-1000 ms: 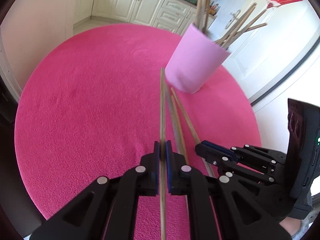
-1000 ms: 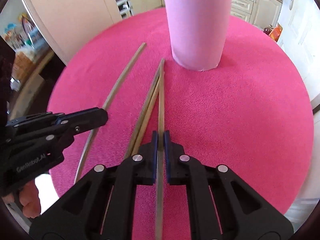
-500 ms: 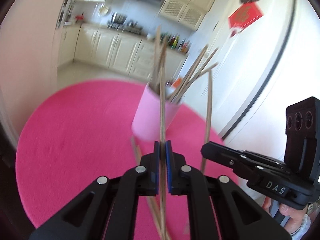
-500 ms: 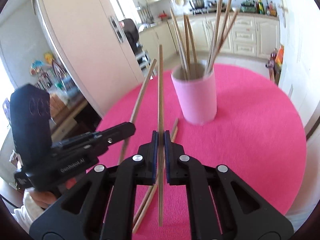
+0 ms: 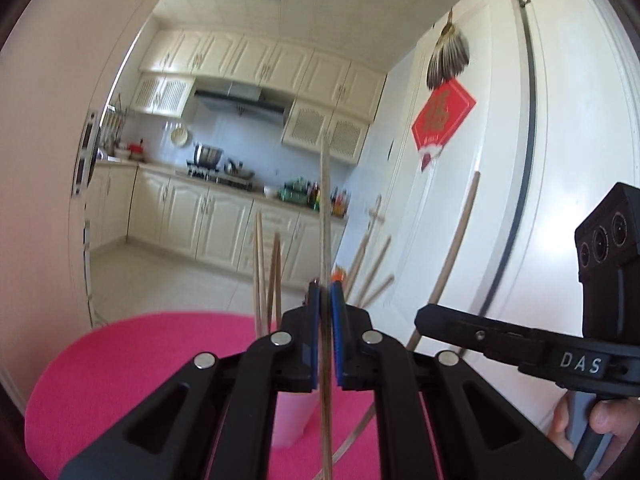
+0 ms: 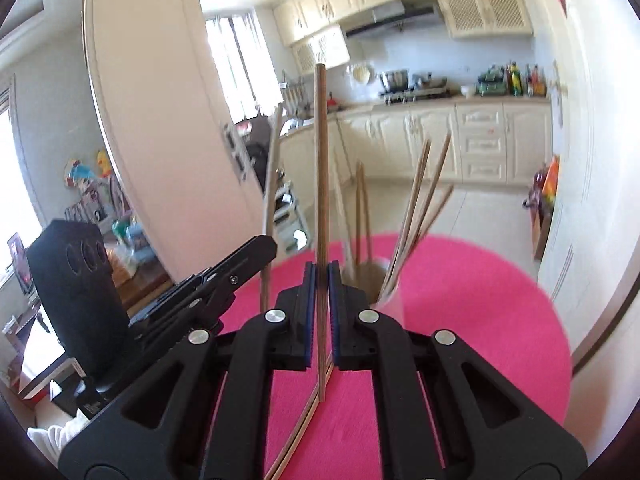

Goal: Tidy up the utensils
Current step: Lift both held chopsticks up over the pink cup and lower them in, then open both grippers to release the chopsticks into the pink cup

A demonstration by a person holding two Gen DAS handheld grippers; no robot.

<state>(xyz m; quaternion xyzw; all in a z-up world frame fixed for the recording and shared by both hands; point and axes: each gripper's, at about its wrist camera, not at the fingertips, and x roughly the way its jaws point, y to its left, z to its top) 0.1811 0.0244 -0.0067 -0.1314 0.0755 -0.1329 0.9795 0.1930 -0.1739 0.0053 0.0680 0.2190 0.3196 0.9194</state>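
Above the pink tabletop [image 6: 480, 320], my left hand-held gripper [image 5: 325, 292] clamps one chopstick [image 5: 326, 216], my right hand-held gripper [image 6: 319, 276] another chopstick [image 6: 321, 168], beside the pink cup [image 5: 290, 420].

Wooden chopsticks [image 6: 321, 184] upright, pink cup [image 5: 291, 420]

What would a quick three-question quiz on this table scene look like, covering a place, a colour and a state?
1. The pink cup stands: A on the table, B on the floor, C on a kitchen counter.
2. The tablecloth is: A white, B green, C pink.
3. The right gripper is: A wide open, B shut on a chopstick, C holding a spoon.

Answers: 1 A, the cup rests on the cloth. 2 C, it is bright pink throughout. 3 B, its pads clamp one upright stick.
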